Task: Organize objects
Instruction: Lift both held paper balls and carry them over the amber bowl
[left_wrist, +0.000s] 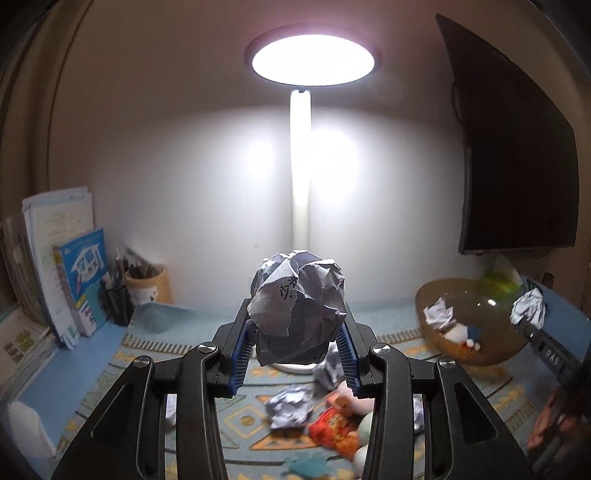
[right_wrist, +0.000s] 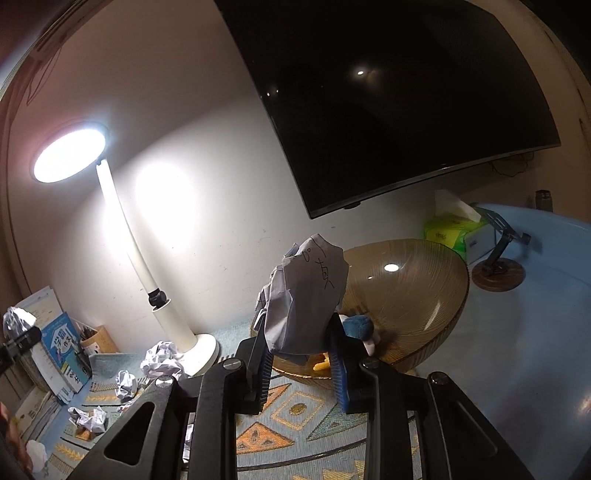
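Both grippers held crumpled paper above the desk. The left gripper (left_wrist: 297, 354) was clamped on a paper ball (left_wrist: 297, 306) bearing handwriting; the ball bulged well above the fingertips, with only its lower part between the blue pads (left_wrist: 242, 363). Beyond these fingers stood the lamp (left_wrist: 300, 206); below them lay loose paper wads (left_wrist: 290, 406) and a red packet (left_wrist: 332, 430) on the patterned mat (left_wrist: 155, 358). To the right of them sat the bowl (left_wrist: 436, 295), already holding a wad (left_wrist: 437, 312).

The right gripper (right_wrist: 301, 363) was closed on a second paper (right_wrist: 306, 299), which likewise stood tall above the fingertips. The bowl (right_wrist: 424, 295) lay just beyond and right of these fingers, with a blue toy (right_wrist: 356, 325) inside. More wads (right_wrist: 162, 360) lay left of them, near the lamp base.

The step in hand appeared to be carrying paper to the bowl. To do it well, the right paper should be brought over the rim and past the toy before release, since crumpled paper is light and rolls. The left grip was shallow, so a steady clamp in transit would help, with one arm crossing at a time.
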